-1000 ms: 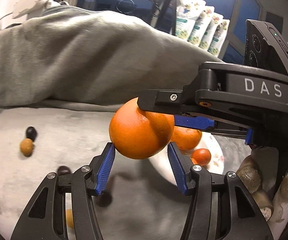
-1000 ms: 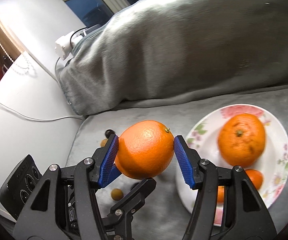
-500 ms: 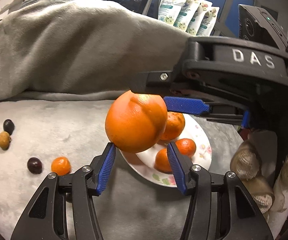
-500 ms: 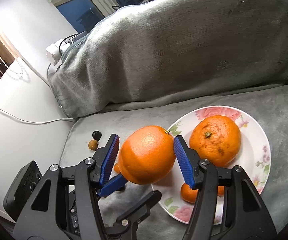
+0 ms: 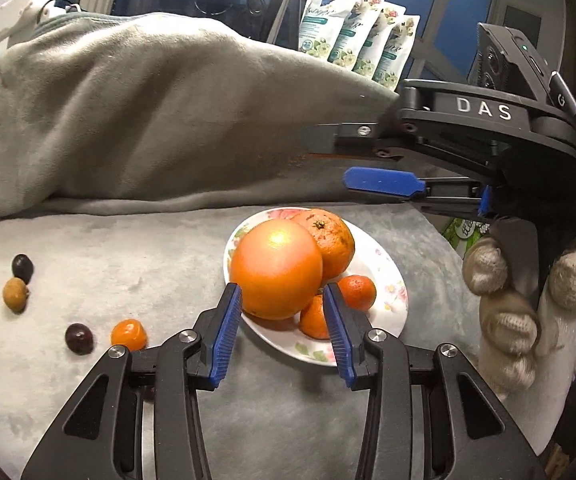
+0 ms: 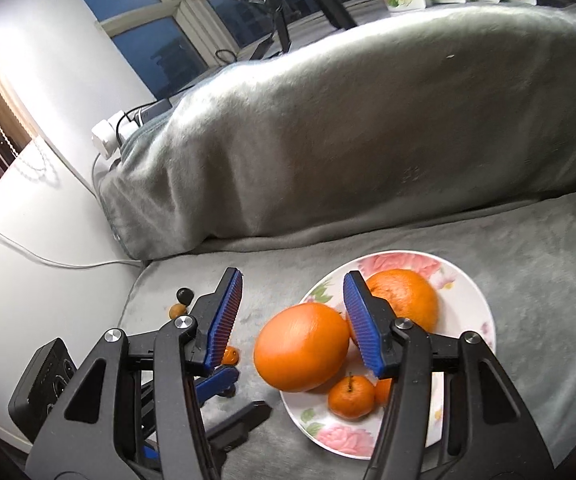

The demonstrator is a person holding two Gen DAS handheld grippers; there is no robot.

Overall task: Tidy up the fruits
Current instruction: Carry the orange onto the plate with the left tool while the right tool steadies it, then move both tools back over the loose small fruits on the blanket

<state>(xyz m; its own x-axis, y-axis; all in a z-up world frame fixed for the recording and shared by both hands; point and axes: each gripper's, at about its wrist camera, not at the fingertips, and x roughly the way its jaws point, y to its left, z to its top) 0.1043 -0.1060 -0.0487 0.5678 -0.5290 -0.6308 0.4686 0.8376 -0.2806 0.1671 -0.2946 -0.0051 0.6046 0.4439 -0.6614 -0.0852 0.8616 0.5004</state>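
Observation:
A large orange (image 5: 278, 268) (image 6: 301, 346) lies on the left edge of the floral plate (image 5: 387, 276) (image 6: 467, 284), beside a second orange (image 5: 335, 240) (image 6: 405, 298) and small tangerines (image 5: 357, 292) (image 6: 349, 396). My right gripper (image 6: 291, 316) is open and raised above the large orange, apart from it; it also shows in the left wrist view (image 5: 367, 156). My left gripper (image 5: 282, 332) is open and empty, just in front of the plate. A small orange fruit (image 5: 128, 334), two dark fruits (image 5: 79, 338) and a brown one (image 5: 15, 300) lie on the grey blanket to the left.
A heaped grey blanket (image 5: 148, 112) (image 6: 367, 140) rises behind the plate. Floral pouches (image 5: 359, 44) stand on the sill behind it. A white table (image 6: 28, 260) with a cable and a power strip (image 6: 116, 136) lies left of the blanket.
My right gripper has opened and let go of the large orange, which now rests on the plate. The right gripper has lifted away; the left gripper stays open in front of the plate.

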